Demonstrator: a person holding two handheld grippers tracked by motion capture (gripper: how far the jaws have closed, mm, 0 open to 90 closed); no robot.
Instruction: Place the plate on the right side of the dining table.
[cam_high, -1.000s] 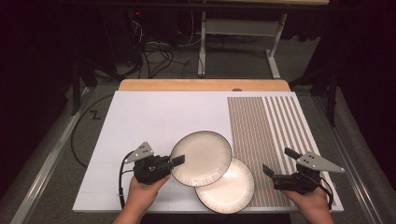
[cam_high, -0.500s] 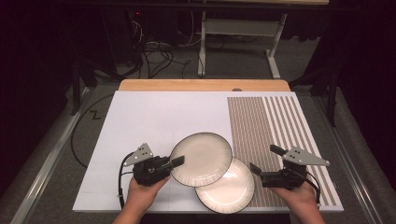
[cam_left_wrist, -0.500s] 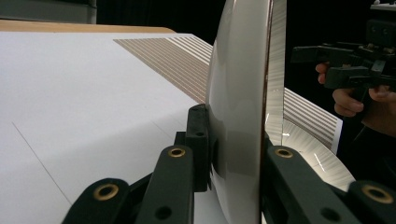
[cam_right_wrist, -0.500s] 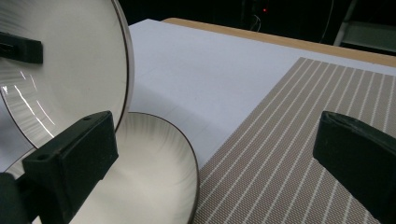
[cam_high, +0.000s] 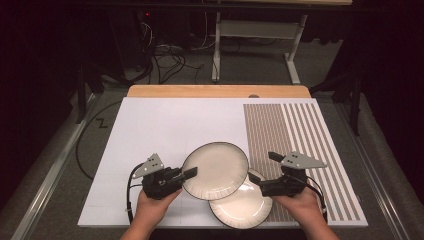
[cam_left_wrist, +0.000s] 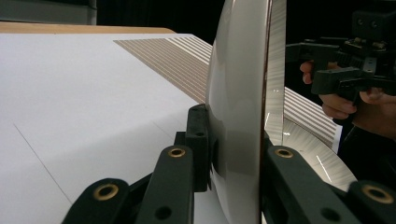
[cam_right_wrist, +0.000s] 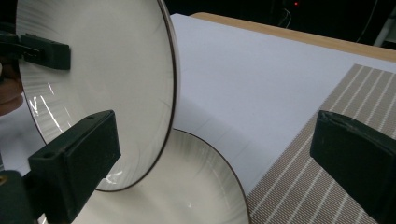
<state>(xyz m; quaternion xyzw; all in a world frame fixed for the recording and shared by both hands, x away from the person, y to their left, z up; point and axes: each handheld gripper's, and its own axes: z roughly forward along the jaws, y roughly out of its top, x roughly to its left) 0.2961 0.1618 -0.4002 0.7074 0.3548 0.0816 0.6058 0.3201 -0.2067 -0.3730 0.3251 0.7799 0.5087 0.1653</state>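
High view, left claw (cam_high: 189, 173) clamping upper plate (cam_high: 216, 170) rim, tilted, right claw (cam_high: 260, 170) open.

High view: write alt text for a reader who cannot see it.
The left gripper holds a cream plate by its rim, overlapping a second plate on the white table. The right gripper, open, sits at the second plate's right edge, beside a striped placemat.

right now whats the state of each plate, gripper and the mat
upper plate: lifted and tilted, rim clamped in the left gripper, overlapping the lower plate
lower plate: lying flat, partly on the striped mat
left gripper: shut on the upper plate's rim
right gripper: open, holding nothing, beside the lower plate
striped mat: flat on the white table cover
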